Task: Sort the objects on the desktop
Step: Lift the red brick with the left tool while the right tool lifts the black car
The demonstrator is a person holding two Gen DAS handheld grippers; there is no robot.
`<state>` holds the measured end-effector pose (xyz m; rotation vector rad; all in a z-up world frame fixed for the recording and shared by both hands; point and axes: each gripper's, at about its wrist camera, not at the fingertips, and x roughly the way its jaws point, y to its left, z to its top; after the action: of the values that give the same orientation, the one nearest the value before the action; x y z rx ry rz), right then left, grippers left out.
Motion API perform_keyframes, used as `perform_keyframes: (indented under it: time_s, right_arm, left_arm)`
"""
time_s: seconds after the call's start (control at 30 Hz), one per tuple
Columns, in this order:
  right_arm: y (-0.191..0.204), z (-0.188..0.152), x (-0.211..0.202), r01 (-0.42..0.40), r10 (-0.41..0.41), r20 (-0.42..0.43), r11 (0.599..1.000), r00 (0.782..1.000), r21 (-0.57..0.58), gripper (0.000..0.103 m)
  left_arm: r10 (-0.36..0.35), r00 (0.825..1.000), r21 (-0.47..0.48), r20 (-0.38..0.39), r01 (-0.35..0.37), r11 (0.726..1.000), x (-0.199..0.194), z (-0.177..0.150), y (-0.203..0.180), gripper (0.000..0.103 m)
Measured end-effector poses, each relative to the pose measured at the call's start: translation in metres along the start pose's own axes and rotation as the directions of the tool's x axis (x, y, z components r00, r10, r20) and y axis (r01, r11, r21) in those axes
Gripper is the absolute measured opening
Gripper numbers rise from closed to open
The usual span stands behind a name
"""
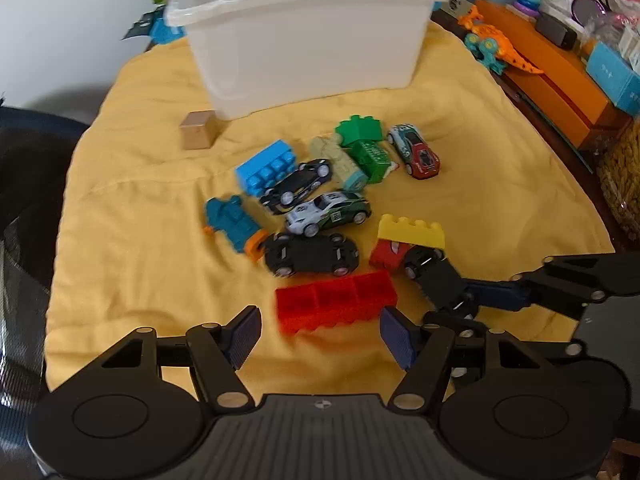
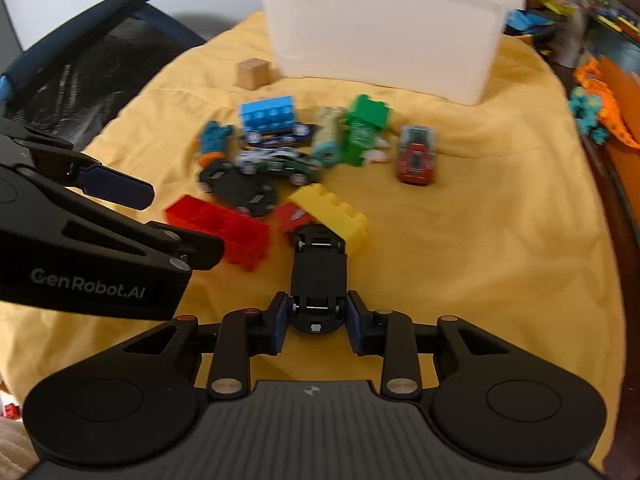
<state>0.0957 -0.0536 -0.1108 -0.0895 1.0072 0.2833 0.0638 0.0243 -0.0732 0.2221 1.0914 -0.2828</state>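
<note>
Toy cars and building blocks lie in a heap on a yellow cloth (image 1: 132, 216) in front of a white plastic bin (image 1: 304, 36). My left gripper (image 1: 320, 334) is open, its pads either side of the near end of a red block (image 1: 336, 300). My right gripper (image 2: 318, 318) is shut on an upside-down black toy car (image 2: 319, 276), also seen in the left wrist view (image 1: 444, 284). That car touches a yellow block (image 2: 332, 212) resting on a red car (image 2: 292, 216). Another overturned black car (image 1: 310, 254), a white-green car (image 1: 328, 212) and a blue block (image 1: 266, 166) lie behind.
A small wooden cube (image 1: 198, 130) sits by the bin's left corner. A red-white car (image 1: 416, 152) and green block (image 1: 360, 136) lie right of the heap. An orange toy dinosaur (image 1: 496, 42) and boxes crowd the right edge. A dark mesh chair (image 2: 88, 64) stands left.
</note>
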Motion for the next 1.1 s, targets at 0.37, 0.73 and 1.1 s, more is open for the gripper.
perform_keyframes:
  time_s: [0.37, 0.73, 1.1]
  right_arm:
    - [-0.022, -0.003, -0.004, 0.039, -0.039, -0.003, 0.999, 0.999, 0.038, 0.032]
    - [-0.027, -0.010, -0.004, 0.055, -0.055, 0.000, 0.998, 0.998, 0.016, 0.068]
    - [-0.030, -0.011, -0.006, 0.035, -0.031, 0.045, 0.997, 0.998, -0.076, 0.033]
  left_arm:
    - [-0.101, 0.989, 0.023, -0.109, 0.104, 0.994, 0.022, -0.004, -0.004, 0.067]
    - [0.004, 1.000, 0.043, -0.021, -0.003, 0.999, -0.004, -0.003, -0.008, 0.066]
    - [-0.024, 0.996, 0.288, -0.082, 0.047, 0.956, 0.034, 0.011, -0.021, 0.054]
